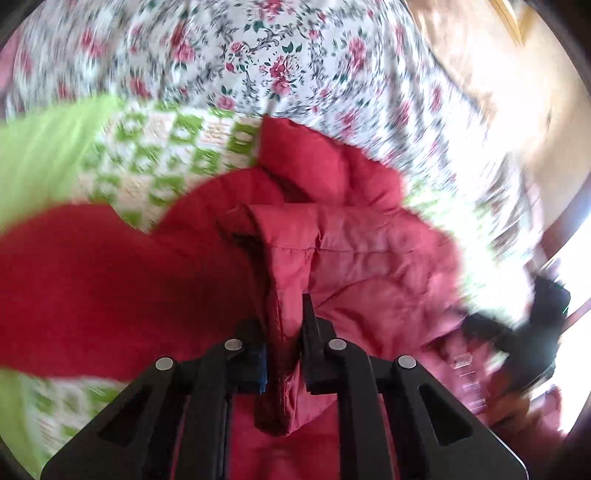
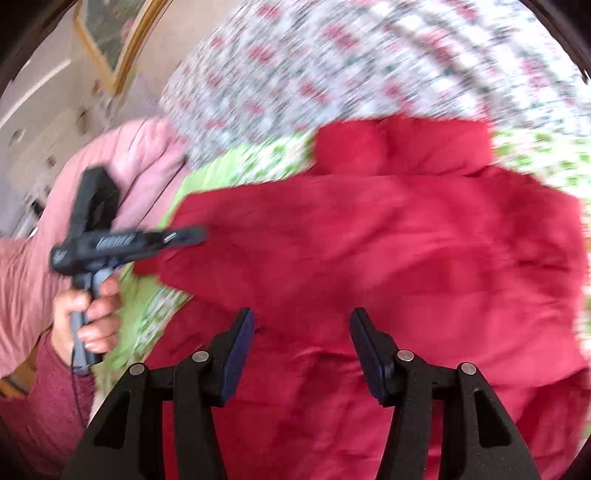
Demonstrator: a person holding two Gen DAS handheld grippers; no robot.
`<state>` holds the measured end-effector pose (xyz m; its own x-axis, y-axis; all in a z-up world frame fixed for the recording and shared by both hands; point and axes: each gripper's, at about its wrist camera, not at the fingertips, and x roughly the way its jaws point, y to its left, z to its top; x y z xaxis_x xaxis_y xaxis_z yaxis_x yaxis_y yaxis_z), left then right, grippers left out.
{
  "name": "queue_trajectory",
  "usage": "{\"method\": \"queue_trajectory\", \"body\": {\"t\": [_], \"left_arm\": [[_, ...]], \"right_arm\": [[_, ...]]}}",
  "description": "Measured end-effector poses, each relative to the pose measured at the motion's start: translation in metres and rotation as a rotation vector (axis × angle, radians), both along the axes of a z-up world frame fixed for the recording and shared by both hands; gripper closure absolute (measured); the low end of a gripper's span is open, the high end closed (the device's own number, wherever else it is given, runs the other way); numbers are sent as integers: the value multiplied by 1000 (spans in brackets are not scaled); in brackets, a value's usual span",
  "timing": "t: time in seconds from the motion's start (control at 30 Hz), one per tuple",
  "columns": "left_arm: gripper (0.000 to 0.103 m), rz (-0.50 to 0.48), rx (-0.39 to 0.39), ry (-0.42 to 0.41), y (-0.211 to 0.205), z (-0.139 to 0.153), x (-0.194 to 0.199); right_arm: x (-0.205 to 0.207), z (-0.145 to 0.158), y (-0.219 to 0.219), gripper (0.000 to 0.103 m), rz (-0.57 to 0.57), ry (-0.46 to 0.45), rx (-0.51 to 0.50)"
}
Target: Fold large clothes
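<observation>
A red padded jacket point(image 1: 351, 258) lies crumpled on the bed. My left gripper point(image 1: 286, 321) is shut on a fold of its edge, and the fabric hangs bunched between the two fingers. In the right wrist view the same jacket point(image 2: 388, 240) fills the middle, and the left gripper point(image 2: 192, 234) pinches its left edge, held by a person's hand point(image 2: 88, 314). My right gripper point(image 2: 303, 325) is open just above the jacket's near part, with nothing between its fingers. It also shows as a dark blur, the right gripper point(image 1: 535, 325), at the left wrist view's right edge.
Under the jacket lies a green-and-white checked cloth point(image 1: 166, 155) on a floral bedsheet point(image 1: 258, 55). A pink quilted garment point(image 2: 140, 147) is heaped at the left. A framed picture point(image 2: 110, 33) hangs on the wall behind. Both views are motion-blurred.
</observation>
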<state>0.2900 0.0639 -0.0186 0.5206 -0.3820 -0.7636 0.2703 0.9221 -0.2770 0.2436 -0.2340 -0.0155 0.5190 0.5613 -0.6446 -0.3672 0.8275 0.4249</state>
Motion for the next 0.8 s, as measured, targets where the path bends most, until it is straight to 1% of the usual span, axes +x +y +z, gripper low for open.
{"method": "queue_trajectory", "body": {"t": [0.03,0.07,0.1,0.17,0.2,0.23,0.27,0.3,0.43,0.47,0.5,0.53,0.6,0.63,0.67,0.7,0.73,0.77,0.8], "left_arm": [[92,4,49,5,0,-8,3],[92,3,83,34,0,-21,8],[92,3,92,52,1,-30,11],[90,11,104,46,1,-44,13],[90,17,106,39,1,-45,12],[87,25,105,32,1,-45,11],[81,46,101,21,4,-42,8],[80,67,97,13,7,-37,5],[79,146,94,-53,9,-6,-16],[79,168,95,-90,11,6,-26],[79,179,89,-118,12,15,-32],[79,179,59,-146,11,25,-40],[79,144,-19,-151,5,30,-42],[79,86,-69,-129,-5,29,-41],[79,44,-90,-107,-14,24,-39],[79,11,-92,-85,-26,17,-33],[79,-4,-63,-71,-38,8,-28],[79,-16,-8,-50,-51,-6,-19],[79,-22,27,-28,-58,-16,-11]], "right_arm": [[5,-1,-12,46,-45,2,-22],[10,-3,-20,44,-77,5,-39],[17,-7,-29,44,-115,13,-57],[29,-20,-42,44,-163,45,-99],[34,-28,-46,44,-177,67,-118],[40,-38,-48,44,-179,97,-134],[40,-45,-53,45,-174,115,-144],[42,-51,-52,45,-170,129,-170],[42,-56,-45,44,-170,114,-239],[43,-56,-44,42,-170,111,-244],[43,-56,-43,40,-166,107,-246],[43,-56,-42,40,-165,102,-255],[44,-57,-39,38,-162,96,-269],[44,-58,-36,37,-160,93,-273],[44,-59,-35,36,-160,92,-276],[45,-59,-34,36,-159,92,-280],[45,-60,-34,36,-158,91,-284],[46,-60,-33,36,-155,91,-285],[46,-59,-34,36,-154,94,-282]]}}
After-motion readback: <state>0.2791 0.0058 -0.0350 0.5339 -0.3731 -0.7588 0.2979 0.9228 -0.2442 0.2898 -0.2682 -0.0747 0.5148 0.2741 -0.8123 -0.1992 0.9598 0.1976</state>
